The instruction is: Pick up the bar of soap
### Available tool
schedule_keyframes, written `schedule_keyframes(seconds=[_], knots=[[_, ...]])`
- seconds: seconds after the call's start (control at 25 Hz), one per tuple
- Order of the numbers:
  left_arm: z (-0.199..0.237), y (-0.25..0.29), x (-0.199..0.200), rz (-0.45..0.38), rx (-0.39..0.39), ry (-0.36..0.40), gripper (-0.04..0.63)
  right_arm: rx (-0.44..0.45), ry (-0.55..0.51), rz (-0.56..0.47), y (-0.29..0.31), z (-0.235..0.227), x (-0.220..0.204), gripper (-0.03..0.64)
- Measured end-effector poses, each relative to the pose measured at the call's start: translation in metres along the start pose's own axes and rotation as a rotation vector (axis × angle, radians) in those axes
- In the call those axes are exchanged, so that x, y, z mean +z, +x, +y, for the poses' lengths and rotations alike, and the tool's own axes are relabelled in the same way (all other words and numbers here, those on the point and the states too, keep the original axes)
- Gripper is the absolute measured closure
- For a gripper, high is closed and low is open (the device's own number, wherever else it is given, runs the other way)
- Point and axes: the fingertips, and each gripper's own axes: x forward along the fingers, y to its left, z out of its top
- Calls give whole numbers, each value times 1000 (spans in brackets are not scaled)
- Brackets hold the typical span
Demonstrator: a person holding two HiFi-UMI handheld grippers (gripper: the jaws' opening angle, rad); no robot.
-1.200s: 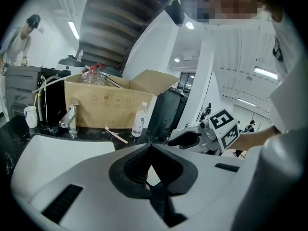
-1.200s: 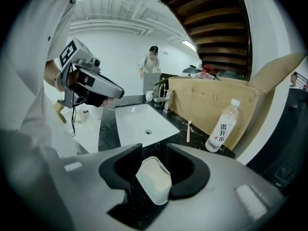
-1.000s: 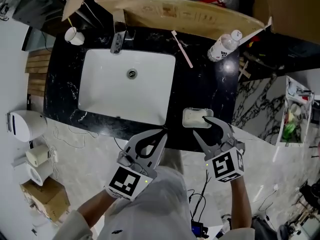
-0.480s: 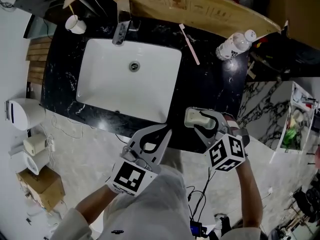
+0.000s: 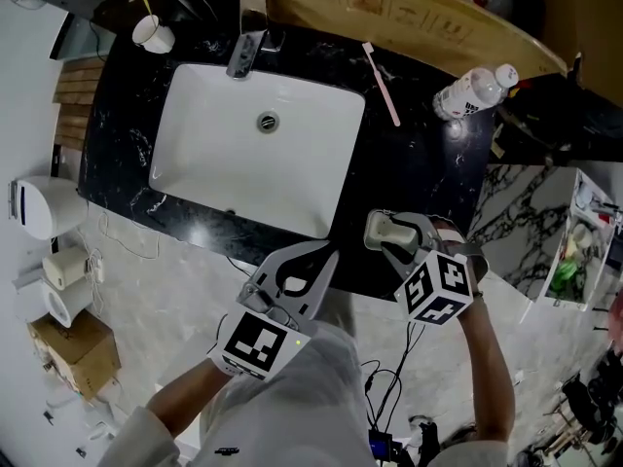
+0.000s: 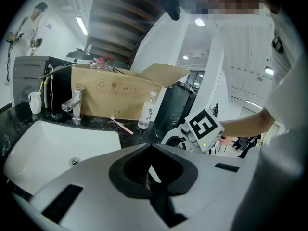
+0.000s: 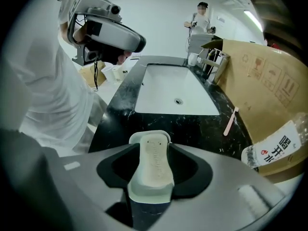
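Right gripper view: my right gripper [image 7: 153, 146] has just been opening; its spread jaws straddle one soap dish [image 7: 149, 135] holding one bar of soap [image 7: 153, 167], near right on the counter [image 7: 192, 124]. My left gripper [image 6: 151, 147] has its jaws pressed together.

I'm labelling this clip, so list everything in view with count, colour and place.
counter: 1, black marble, centre
sink: 1, white, set in counter
faucet: 1, metal, behind sink
cup: 1, white, back left corner
toothbrush: 1, pink, right of sink
bottle: 1, clear, standing back right
box: 1, brown cardboard, behind counter
dish: 1, whitish, counter's front right
soap: 1, cream, in dish
paper rolls: 2, white, far left, off counter
left gripper: 1, grey, jaws shut, empty, over counter's front edge
right gripper: 1, grey, jaws open, just opened wider, straddling soap and dish
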Motion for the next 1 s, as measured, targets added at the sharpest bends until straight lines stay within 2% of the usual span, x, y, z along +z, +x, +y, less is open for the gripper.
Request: schedule_keyframes(seconds=[0.28,0.44,0.72,1.0], knots=[[10,1,-5,-2,6,10,595,41,-41,82,14,2,-10,417],[14,1,-2,1,8,-35,595,53,-74,127,20,3,-12,425],[20,0,-3,3,8,-41,595,77,-146,236,28,11,-25,420],[26,-1,-5,4,5,-48,595,90,-159,263,30,11,-26,422]])
